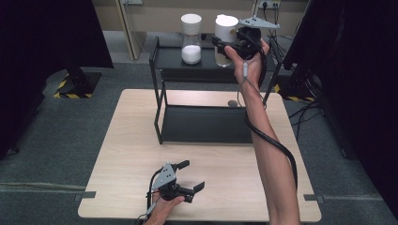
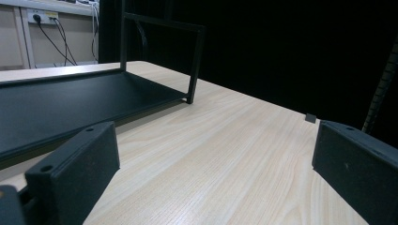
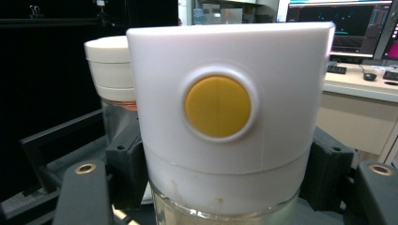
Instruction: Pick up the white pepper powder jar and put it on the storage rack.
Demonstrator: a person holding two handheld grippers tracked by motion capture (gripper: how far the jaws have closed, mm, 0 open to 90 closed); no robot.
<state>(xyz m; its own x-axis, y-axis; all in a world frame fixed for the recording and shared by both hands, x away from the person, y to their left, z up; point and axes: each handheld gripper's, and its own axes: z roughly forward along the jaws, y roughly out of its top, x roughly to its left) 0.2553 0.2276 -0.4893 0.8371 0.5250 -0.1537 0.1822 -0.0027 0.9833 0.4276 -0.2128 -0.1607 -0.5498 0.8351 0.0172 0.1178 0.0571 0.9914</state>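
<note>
- Our right gripper (image 1: 224, 47) has its jaws clamped around the jar (image 1: 225, 40) up at 12 o'clock, on the rack's (image 1: 159, 70) top shelf beside the other jar (image 1: 191, 38).
- Left gripper (image 1: 191, 175) idles at 6 o'clock, jaws spread wide, holding nothing.
- Looks like grabbing is done; lifting or moving is left.
- Jar contents are hard to make out, and its base is hidden.

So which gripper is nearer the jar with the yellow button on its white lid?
Right. The right gripper has its jaws around that jar up on the black shelf; the left gripper sits open, low over the table's near edge.
</note>
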